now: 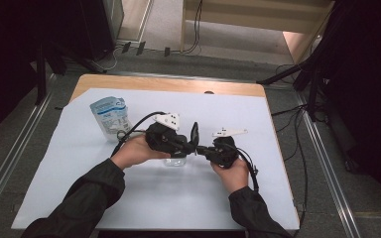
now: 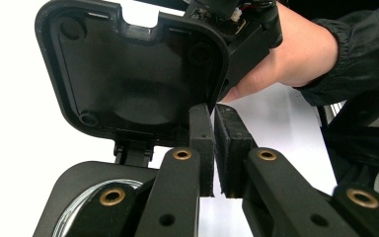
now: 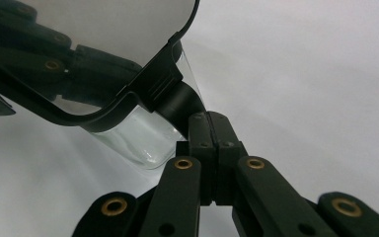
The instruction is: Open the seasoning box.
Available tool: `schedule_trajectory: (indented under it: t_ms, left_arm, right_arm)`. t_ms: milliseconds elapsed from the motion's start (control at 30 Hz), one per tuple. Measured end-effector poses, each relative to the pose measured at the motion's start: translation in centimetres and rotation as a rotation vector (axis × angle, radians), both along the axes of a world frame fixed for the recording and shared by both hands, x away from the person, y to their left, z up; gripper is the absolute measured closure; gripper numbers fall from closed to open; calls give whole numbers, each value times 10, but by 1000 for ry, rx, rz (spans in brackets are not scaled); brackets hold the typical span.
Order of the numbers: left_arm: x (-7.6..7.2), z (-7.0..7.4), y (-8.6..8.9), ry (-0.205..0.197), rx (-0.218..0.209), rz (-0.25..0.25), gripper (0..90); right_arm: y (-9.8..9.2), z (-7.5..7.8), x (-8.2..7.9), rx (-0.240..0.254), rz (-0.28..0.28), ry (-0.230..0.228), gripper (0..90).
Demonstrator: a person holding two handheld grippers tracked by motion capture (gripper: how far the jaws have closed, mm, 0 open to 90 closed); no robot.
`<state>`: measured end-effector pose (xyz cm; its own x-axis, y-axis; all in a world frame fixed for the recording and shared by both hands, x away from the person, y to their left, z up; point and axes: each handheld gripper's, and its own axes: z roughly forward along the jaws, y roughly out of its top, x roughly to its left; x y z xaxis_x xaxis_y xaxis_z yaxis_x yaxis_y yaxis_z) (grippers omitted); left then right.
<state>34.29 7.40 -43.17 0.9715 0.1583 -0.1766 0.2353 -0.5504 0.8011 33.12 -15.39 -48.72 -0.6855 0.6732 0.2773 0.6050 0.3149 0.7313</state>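
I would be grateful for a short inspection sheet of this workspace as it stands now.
Surface: white sheet over a wooden table, flat and dry.
Job's things: clear container between the hands, its black hinged lid standing open.
Clutter: one blue-and-white pouch at the far left of the sheet.
Grippers: left gripper shut, tips at the lid's edge; right gripper shut, tips at the container's hinge; whether either pinches anything is unclear.
Cables: one gripper cable loops over the sheet; floor cables trail right of the table.
Surroundings: grey floor, dark stand legs, wooden furniture behind.
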Motion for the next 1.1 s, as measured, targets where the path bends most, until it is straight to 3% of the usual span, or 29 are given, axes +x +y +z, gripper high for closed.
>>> schedule_trajectory:
  t_ms: [533,667,833,933,1100]
  left_arm:
    - [2,-3,-5,7,7,0,871]
    - [3,-4,-6,10,15,25,871]
    - [4,-1,1,21,2,31,859]
    - [3,0,4,35,6,47,839]
    - [4,0,11,61,26,75,727]
  right_arm:
    - [1,0,-2,4,-14,6,900]
    - [3,-1,-2,-1,-11,17,900]
    - [6,0,-3,-2,-9,-3,900]
    - [4,1,-3,-5,-5,0,900]
    - [2,3,-4,-5,1,-15,880]
